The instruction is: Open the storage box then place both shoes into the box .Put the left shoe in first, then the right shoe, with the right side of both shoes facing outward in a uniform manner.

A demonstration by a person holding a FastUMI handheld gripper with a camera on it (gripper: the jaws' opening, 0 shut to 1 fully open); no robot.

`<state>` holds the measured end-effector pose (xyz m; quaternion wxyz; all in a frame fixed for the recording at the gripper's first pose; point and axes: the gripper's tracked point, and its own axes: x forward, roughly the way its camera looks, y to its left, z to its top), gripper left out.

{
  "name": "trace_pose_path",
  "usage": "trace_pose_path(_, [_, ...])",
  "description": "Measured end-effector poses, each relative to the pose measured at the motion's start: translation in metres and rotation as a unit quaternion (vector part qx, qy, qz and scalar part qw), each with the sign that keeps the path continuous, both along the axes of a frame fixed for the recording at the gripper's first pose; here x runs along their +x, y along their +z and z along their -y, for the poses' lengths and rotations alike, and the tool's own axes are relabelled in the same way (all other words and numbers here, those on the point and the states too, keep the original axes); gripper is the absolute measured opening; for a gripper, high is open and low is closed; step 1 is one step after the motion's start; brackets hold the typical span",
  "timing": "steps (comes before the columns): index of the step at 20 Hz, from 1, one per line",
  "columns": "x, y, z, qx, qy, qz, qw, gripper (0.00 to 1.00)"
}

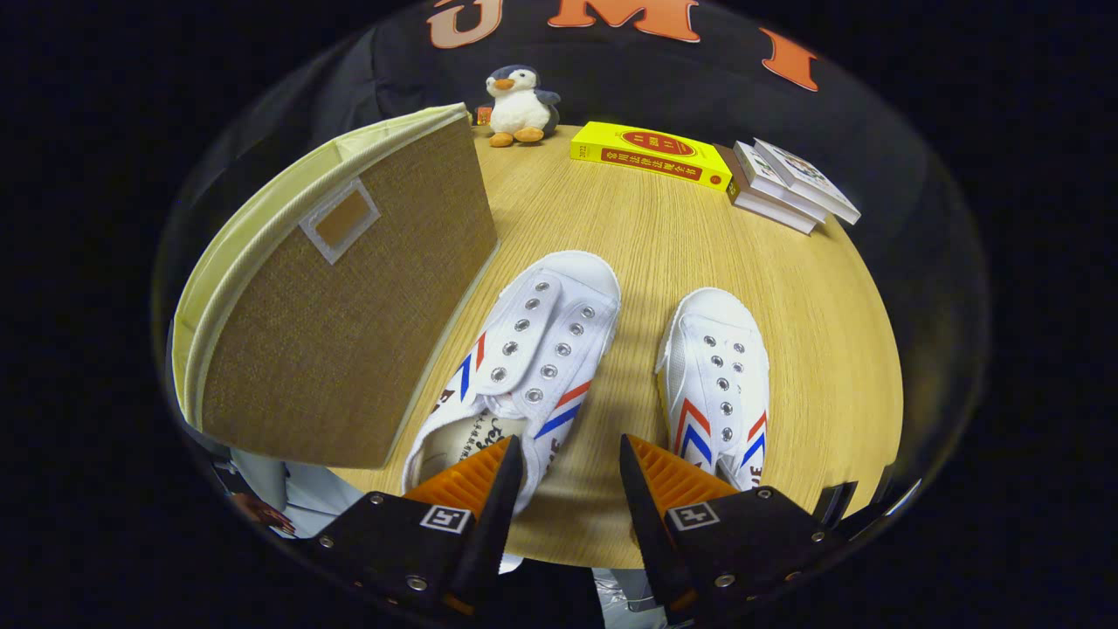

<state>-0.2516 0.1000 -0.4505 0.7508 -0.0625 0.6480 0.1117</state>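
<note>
On wooden table [664, 253]: storage box [349, 306], shoes [524, 358], books [786, 188]; gripper [568, 472] jaws apart, seemingly empty

A light wood-grain tabletop [664, 253] fills the scene, lit evenly from above with soft shadows. Behind it hangs a black cloth wall [873, 114]. Along the far edge of the tabletop stand a small plush penguin [521, 106], a yellow book [652, 155] lying flat beside it, and a short stack of pale books [790, 185] just next to the yellow one.
</note>
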Motion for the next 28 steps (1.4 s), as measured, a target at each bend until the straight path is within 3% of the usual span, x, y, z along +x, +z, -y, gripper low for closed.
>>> trace_pose_path(4, [0.010,-0.012,-0.003,-0.008,0.000,0.027,1.000,0.62])
trace_pose_path(8, [0.029,-0.016,-0.011,0.015,-0.018,0.078,0.997,0.48])
trace_pose_path(13, [0.028,-0.027,-0.020,0.063,-0.041,0.062,0.995,0.43])
trace_pose_path(19, [0.026,-0.025,-0.023,0.100,-0.078,0.017,0.992,0.28])
trace_pose_path(20, [0.027,-0.026,-0.021,0.099,-0.085,0.015,0.991,0.26])
trace_pose_path(23, [0.032,-0.021,-0.016,0.107,-0.154,0.007,0.982,0.04])
trace_pose_path(28, [0.050,0.000,-0.026,0.144,-0.184,0.016,0.972,0.03])
